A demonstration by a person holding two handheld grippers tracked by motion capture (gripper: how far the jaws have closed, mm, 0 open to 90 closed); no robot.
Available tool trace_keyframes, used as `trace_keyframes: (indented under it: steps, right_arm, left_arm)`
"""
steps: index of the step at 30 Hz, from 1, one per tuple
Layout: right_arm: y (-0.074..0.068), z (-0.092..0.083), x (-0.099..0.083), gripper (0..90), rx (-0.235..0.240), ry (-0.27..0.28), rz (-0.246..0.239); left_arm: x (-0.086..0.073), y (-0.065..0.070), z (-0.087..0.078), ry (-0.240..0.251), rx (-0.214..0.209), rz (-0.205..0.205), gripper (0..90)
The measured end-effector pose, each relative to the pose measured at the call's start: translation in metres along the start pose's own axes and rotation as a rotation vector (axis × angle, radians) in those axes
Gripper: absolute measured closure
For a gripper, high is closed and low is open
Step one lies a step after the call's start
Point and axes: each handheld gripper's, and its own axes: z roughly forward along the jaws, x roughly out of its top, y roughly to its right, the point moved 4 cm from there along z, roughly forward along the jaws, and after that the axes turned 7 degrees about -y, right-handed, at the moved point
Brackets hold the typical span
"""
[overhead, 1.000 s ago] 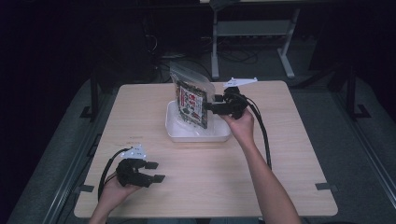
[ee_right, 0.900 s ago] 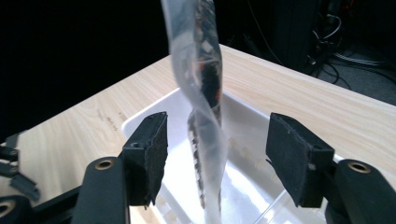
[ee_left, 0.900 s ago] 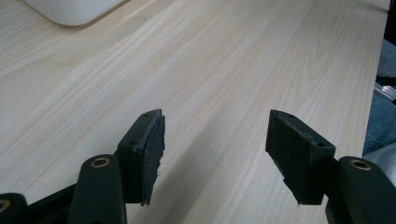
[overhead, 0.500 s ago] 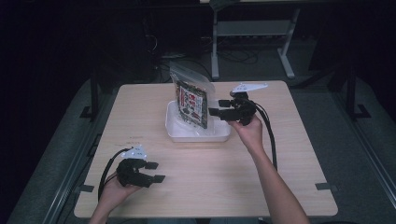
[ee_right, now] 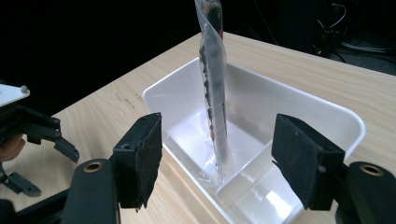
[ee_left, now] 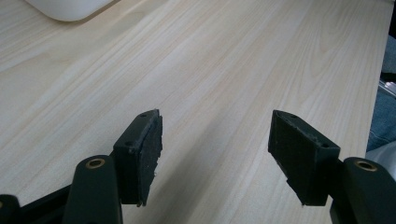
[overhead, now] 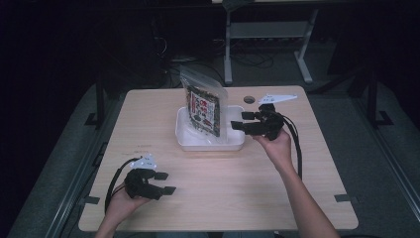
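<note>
1. A clear printed pouch (overhead: 203, 106) stands upright in the white tray (overhead: 185, 139) at desk (overhead: 247, 188) centre.
2. Right gripper (overhead: 244, 121): just right of the tray, jaws wide, empty.
3. Left gripper (overhead: 166, 183): near-left corner, jaws wide, empty.
</note>
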Motion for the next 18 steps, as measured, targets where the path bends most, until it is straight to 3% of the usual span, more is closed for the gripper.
trace_keyframes:
  steps: [18]
  right_arm:
    - [0.004, -0.028, -0.025, 29.5, -0.022, -0.039, 0.010]
  left_arm:
    - [-0.001, 0.000, 0.000, -0.008, 0.006, 0.004, 34.0]
